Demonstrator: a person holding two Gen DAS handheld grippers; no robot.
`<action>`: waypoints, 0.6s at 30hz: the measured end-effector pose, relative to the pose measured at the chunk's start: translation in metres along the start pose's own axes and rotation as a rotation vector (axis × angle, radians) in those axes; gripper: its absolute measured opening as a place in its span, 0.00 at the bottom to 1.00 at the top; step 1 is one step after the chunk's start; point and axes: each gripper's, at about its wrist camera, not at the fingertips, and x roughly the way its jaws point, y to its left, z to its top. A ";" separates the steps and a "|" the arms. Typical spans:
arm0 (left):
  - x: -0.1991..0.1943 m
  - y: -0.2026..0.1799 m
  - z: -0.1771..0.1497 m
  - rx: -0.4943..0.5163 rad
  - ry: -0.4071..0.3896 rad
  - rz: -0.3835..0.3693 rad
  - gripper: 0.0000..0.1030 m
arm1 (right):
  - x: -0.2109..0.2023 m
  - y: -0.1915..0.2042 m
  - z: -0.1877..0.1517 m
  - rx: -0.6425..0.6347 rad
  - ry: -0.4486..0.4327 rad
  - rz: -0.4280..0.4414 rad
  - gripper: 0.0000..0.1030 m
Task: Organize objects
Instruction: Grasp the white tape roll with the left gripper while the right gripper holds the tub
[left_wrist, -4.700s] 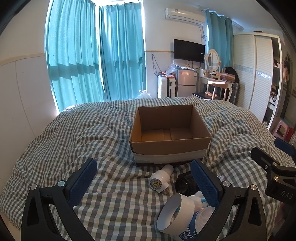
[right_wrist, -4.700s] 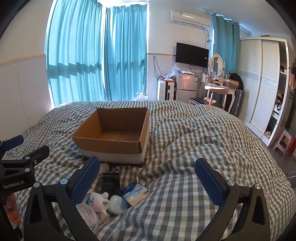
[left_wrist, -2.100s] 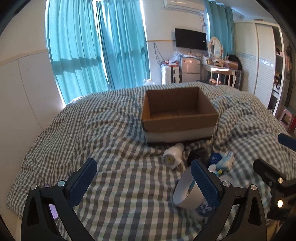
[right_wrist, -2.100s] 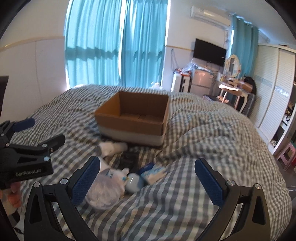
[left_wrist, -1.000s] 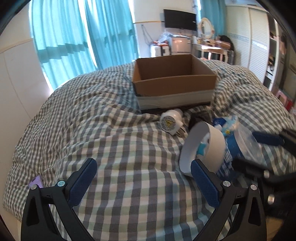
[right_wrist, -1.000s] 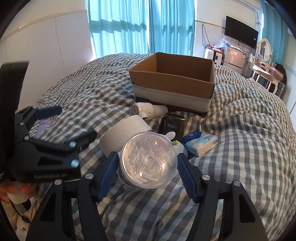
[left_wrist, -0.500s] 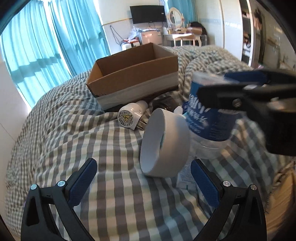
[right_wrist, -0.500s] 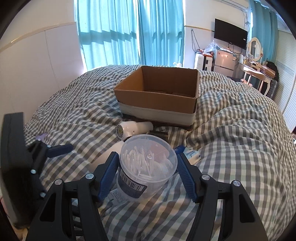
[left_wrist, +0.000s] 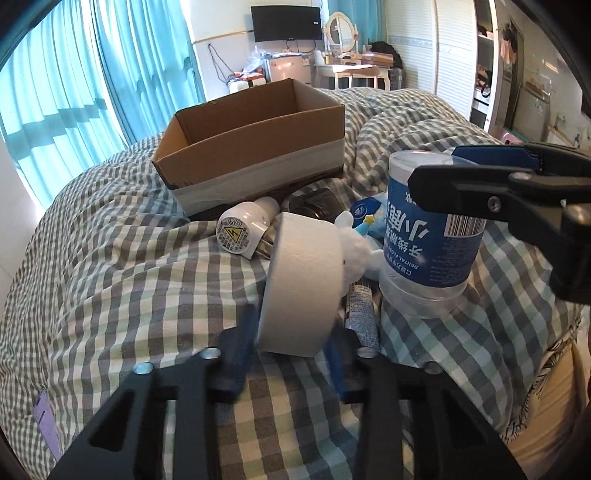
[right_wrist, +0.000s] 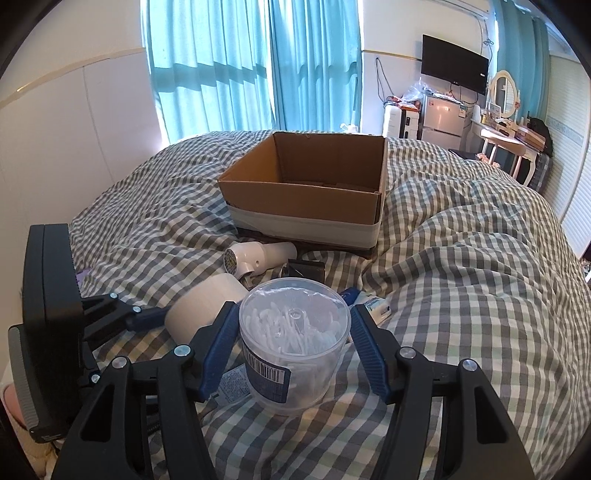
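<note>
An open cardboard box (left_wrist: 255, 147) (right_wrist: 310, 192) sits on the checked bed. In front of it lie a white plug adapter (left_wrist: 242, 230) (right_wrist: 258, 256), a black item (left_wrist: 314, 201), a blue tissue pack (left_wrist: 364, 214) and a white figurine (left_wrist: 356, 247). My left gripper (left_wrist: 291, 350) is closed around a white tape roll (left_wrist: 301, 282) (right_wrist: 203, 312). My right gripper (right_wrist: 293, 345) is shut on a clear floss-pick jar with a blue label (right_wrist: 293, 336) (left_wrist: 430, 236), held upside down just above the bed.
A small printed tube (left_wrist: 364, 312) lies under the jar. A purple slip (left_wrist: 46, 424) lies at the bed's left edge. Teal curtains (right_wrist: 251, 66), a white wall panel, a fridge (right_wrist: 441, 120), a dressing table and wardrobes surround the bed.
My left gripper has moved forward and closed its fingers onto the tape roll. My right gripper still holds the jar, now lifted and steady.
</note>
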 end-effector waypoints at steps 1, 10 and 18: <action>-0.001 0.001 0.000 -0.006 -0.005 -0.001 0.32 | -0.001 -0.001 -0.001 0.000 -0.002 -0.001 0.60; -0.026 0.014 0.015 -0.075 -0.051 0.058 0.29 | -0.010 -0.003 0.002 -0.002 -0.022 -0.018 0.60; -0.040 0.023 0.034 -0.095 -0.082 0.060 0.13 | -0.017 -0.003 0.009 -0.014 -0.038 -0.027 0.60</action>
